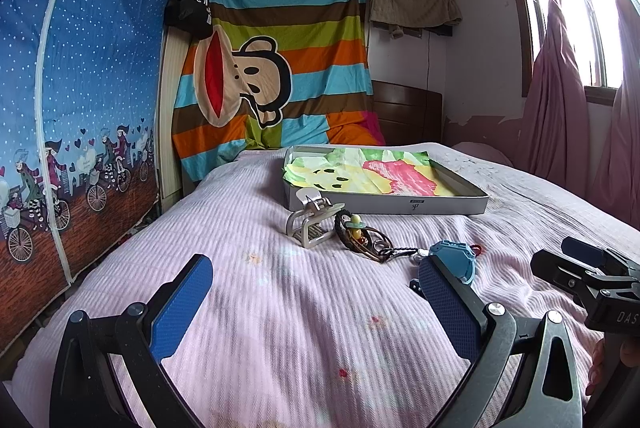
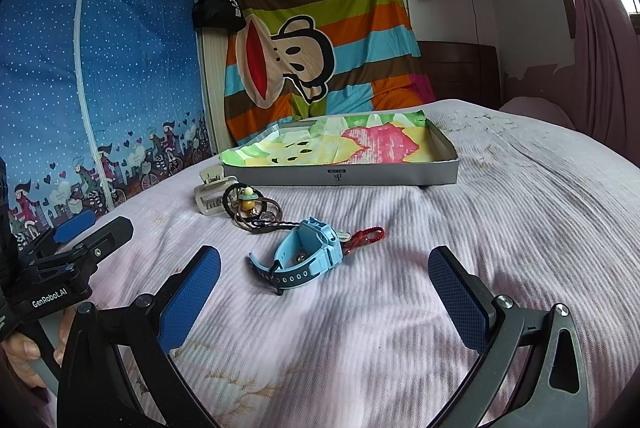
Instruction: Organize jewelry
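Note:
A shallow grey box (image 1: 400,206) (image 2: 360,178) lined with a colourful cloth lies on the bed. In front of it lie a beige hair claw clip (image 1: 310,224) (image 2: 210,194), brown hair ties with beads (image 1: 360,232) (image 2: 250,206), a light blue watch (image 2: 308,254) (image 1: 454,256) and a red cord (image 2: 366,236). My left gripper (image 1: 316,292) is open and empty, short of the items. My right gripper (image 2: 324,282) is open and empty, with the watch just ahead of its fingers. Each gripper shows in the other's view: the right at the right edge (image 1: 576,264), the left at the left edge (image 2: 92,230).
The bed has a pale pink ribbed cover (image 1: 280,308). A blue fabric wardrobe (image 1: 80,88) stands on the left. A striped monkey blanket (image 1: 272,68) hangs behind the bed. Pink curtains (image 1: 560,100) and a window are on the right.

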Action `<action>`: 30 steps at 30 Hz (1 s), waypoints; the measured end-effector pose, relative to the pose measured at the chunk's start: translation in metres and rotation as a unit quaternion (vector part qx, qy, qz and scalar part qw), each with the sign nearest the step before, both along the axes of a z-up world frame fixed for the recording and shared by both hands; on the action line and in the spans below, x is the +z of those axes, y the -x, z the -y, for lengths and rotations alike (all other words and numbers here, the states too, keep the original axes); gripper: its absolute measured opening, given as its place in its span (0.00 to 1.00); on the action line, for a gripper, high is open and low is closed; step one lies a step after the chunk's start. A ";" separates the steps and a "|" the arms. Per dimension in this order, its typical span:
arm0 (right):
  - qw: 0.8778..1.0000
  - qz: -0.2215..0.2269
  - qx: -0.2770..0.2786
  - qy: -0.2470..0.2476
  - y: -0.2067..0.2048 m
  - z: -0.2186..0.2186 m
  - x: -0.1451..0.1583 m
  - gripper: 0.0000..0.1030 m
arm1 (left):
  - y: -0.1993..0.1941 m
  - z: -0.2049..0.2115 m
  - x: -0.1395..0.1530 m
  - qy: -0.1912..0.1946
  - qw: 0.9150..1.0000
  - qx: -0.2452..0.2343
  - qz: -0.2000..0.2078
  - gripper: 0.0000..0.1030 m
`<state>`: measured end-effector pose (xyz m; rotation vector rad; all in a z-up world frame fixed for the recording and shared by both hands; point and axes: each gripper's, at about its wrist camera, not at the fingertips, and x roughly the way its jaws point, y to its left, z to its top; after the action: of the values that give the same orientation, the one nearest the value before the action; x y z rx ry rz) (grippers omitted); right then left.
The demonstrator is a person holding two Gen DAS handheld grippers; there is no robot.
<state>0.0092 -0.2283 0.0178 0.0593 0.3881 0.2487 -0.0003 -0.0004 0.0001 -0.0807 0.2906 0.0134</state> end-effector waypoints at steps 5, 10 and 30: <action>1.000 0.000 0.000 0.000 0.000 0.001 0.000 0.99 | 0.000 0.000 0.000 0.000 1.000 0.000 0.000 1.00; 1.000 -0.001 0.000 0.000 0.000 0.000 0.000 0.99 | 0.000 0.000 0.000 0.001 1.000 0.000 0.000 1.00; 1.000 -0.006 -0.001 -0.004 -0.002 0.002 -0.006 0.99 | 0.000 0.000 0.000 0.001 1.000 0.000 -0.001 1.00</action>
<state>0.0113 -0.2307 0.0117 0.0688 0.3990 0.2479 -0.0001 -0.0003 0.0000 -0.0823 0.2932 0.0135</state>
